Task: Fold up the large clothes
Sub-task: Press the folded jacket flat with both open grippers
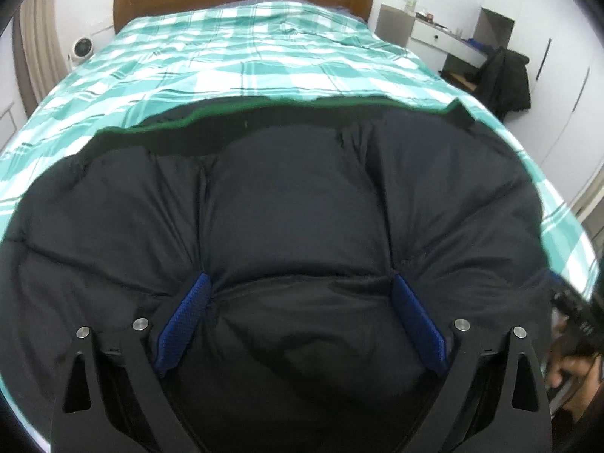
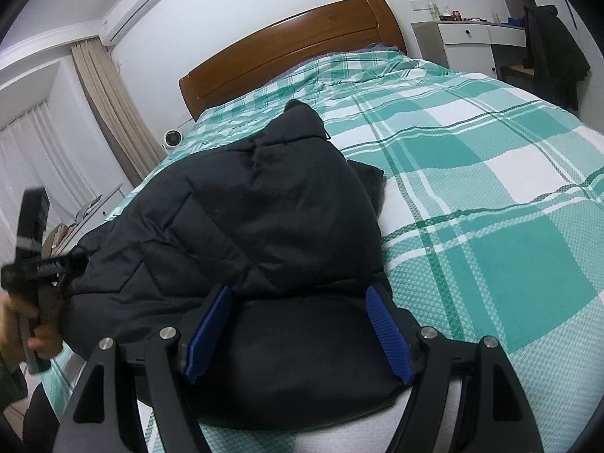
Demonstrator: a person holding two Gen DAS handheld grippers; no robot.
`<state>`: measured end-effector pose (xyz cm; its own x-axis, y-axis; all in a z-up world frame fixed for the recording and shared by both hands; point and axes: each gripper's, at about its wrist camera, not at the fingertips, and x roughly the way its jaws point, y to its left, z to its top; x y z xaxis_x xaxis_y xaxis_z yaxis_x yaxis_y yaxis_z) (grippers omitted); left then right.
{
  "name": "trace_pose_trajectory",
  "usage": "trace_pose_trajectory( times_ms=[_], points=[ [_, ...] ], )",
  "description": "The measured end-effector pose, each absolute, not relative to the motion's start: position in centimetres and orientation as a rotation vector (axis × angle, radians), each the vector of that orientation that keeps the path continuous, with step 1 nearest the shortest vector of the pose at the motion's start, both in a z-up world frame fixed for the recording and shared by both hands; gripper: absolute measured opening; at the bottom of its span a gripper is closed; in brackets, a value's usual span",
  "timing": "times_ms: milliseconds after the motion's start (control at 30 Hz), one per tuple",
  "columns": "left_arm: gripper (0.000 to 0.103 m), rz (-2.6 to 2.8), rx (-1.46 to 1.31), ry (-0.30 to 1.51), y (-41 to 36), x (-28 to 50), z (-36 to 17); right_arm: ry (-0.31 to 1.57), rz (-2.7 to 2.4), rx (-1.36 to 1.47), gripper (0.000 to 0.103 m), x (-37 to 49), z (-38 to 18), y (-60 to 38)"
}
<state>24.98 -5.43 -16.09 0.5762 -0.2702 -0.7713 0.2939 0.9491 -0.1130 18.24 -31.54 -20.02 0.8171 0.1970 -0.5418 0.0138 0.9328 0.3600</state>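
Black puffer jacket [image 2: 264, 226] bulging between both wide-spread grippers [image 1: 302, 317] [image 2: 298, 324], grip unclear, near hem hidden.

Pretty clearly a home bedroom I'm driving in. There's a big bed [image 2: 490, 196] with a teal-and-white plaid cover and a wooden headboard [image 2: 290, 49], beige curtains [image 2: 113, 113] by the window, a wall air conditioner [image 2: 132, 11], and a white dresser [image 2: 472, 34] cluttered with bottles in the corner, dark coat [image 2: 555, 53] hanging beside it.
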Motion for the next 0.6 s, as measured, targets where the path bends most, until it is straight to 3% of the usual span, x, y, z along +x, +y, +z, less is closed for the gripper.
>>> trace_pose_trajectory(
  times_ms=[300, 600],
  points=[
    [0.095, -0.312, 0.048, 0.914, -5.7, 25.3, -16.4, 0.610, 0.103, 0.373, 0.076, 18.1, -20.2, -31.7],
    [0.094, -0.340, 0.080, 0.862, -5.8, 19.8, -15.6, 0.610, 0.106, 0.386, 0.076, 18.2, -20.4, -32.0]
  ],
)
